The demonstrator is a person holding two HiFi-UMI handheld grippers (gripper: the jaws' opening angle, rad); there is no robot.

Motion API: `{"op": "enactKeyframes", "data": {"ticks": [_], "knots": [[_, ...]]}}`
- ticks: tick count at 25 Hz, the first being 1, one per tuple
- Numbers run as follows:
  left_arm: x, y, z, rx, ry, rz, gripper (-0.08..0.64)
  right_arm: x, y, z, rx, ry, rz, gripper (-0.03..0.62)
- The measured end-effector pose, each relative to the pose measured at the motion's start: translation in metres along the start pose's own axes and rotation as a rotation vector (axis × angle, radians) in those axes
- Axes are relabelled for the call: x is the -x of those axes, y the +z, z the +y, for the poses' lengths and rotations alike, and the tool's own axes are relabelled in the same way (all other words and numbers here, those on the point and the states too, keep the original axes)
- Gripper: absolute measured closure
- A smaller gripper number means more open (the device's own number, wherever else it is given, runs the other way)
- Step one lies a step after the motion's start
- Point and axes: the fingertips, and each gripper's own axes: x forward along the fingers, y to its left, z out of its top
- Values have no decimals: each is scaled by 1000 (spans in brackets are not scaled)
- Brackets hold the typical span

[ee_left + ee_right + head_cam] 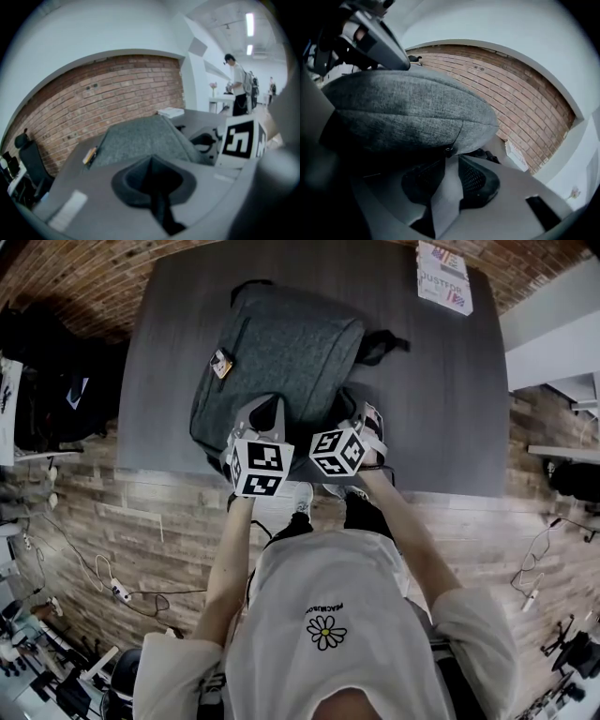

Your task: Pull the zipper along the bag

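Observation:
A grey fabric backpack (277,352) lies on the dark grey table (450,409), its near end toward me. Both grippers sit at that near end. My left gripper (262,418) is shut; in the left gripper view its pads (140,180) meet, nothing shows between them, and the bag (140,138) rises just beyond. My right gripper (451,164) is open with an empty gap between its pads. A small dark zipper pull (449,151) hangs on the bag's seam just past its fingertips. The bag's body (408,112) fills the view above.
A white printed booklet (443,276) lies at the table's far right corner. A yellow tag (221,363) is on the bag's left side, and black straps (380,345) stick out on its right. A brick wall (108,89) is behind; a person (236,84) stands far off.

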Motion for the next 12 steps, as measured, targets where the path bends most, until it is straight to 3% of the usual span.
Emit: {"op": "enactKeyframes", "data": {"ticks": [2,9,12], "knots": [[0,0,0,0,1,-1,555,-2,-2,-4,23,-22,-14,498],[0,-1,1,0,0,-2,555,8,3,9,181,27,-138,497],[0,0,1,-2,4,-2,555,10,3,6,106,23,-147,497]]}}
